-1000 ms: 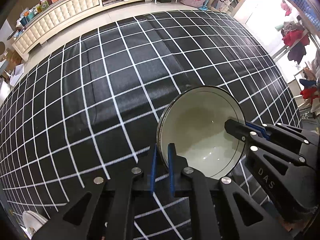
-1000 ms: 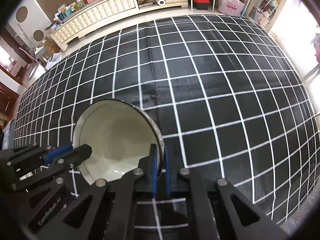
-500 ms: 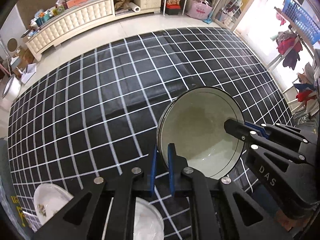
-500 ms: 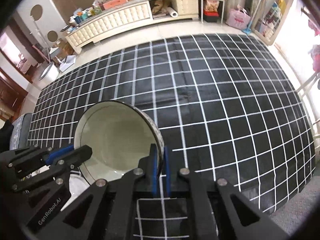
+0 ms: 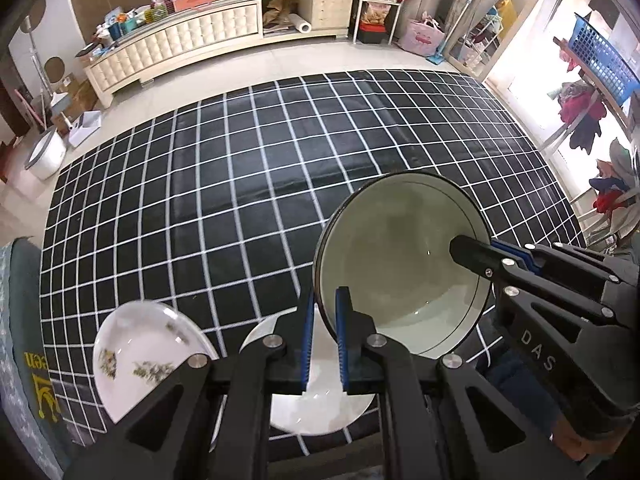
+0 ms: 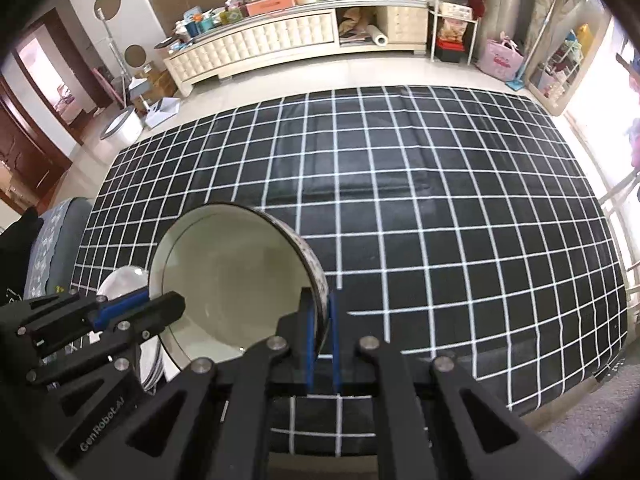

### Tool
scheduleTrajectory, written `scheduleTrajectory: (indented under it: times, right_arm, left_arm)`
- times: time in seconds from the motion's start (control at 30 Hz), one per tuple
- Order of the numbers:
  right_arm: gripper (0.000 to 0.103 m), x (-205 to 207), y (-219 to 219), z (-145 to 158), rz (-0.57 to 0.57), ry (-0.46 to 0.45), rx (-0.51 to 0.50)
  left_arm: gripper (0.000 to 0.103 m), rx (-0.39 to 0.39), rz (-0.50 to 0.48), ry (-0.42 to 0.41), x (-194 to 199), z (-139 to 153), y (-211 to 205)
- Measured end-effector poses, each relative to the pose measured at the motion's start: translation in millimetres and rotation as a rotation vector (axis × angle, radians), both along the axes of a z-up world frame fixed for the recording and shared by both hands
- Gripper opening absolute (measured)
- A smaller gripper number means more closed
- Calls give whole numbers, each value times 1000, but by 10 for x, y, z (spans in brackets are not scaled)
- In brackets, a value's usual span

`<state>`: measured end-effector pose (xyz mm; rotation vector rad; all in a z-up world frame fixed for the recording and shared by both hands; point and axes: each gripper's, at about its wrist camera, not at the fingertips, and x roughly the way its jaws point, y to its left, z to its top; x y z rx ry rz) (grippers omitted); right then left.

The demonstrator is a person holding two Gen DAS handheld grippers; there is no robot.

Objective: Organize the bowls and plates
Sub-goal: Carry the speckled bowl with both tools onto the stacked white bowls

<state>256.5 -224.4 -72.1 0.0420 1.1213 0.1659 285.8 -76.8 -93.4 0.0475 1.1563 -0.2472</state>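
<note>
Both tools grip 1 bowl (image 5: 400,276) between them — the left tool (image 5: 323,340) pinches its left rim, the right tool (image 6: 321,336) pinches the opposite rim, each pair of blue-padded fingers closed tight on the edge. The bowl is pale inside with a dark rim, held in the air above a table draped in a black cloth with white grid lines (image 5: 224,200). Below it, near the table's front edge, lie 2 white plates — a flowered plate (image 5: 140,356) and a plain plate (image 5: 316,412).
</note>
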Motion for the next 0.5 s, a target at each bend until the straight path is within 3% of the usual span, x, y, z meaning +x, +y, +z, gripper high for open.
scheduleTrajectory:
  times: [0.5]
  right_arm:
    - [10,-223,489,-277,54,80,-34]
  left_arm:
    - [9,-28,50,44,-395,-244,474]
